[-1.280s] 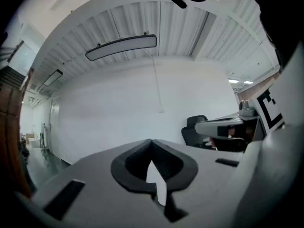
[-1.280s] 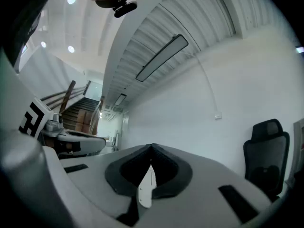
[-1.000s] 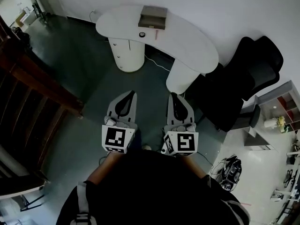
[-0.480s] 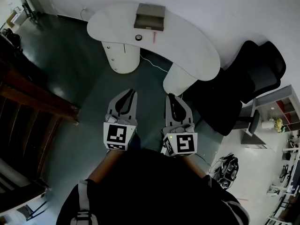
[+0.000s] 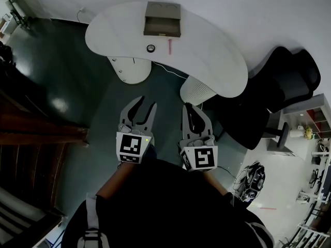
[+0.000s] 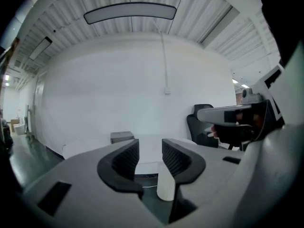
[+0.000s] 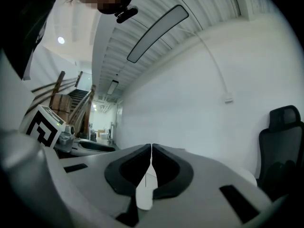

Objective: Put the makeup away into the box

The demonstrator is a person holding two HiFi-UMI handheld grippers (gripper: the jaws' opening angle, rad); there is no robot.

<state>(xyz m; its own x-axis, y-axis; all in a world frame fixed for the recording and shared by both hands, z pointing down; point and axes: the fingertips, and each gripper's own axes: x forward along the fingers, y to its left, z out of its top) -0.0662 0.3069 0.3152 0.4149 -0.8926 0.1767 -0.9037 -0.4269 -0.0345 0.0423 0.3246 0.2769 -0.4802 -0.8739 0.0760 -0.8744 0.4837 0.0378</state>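
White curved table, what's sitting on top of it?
A grey rectangular box, a small dark round item and a thin pink stick. The box's inside is too shadowed to tell.

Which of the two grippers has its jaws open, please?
The left gripper: its jaws stand apart, having just been opening, with nothing between them, whereas the right gripper has its jaws pressed together.

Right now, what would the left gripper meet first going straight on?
Likely the white table edge, seen between the left gripper's fingers, which have just been opening, empty; only floor before it. Depth unclear.
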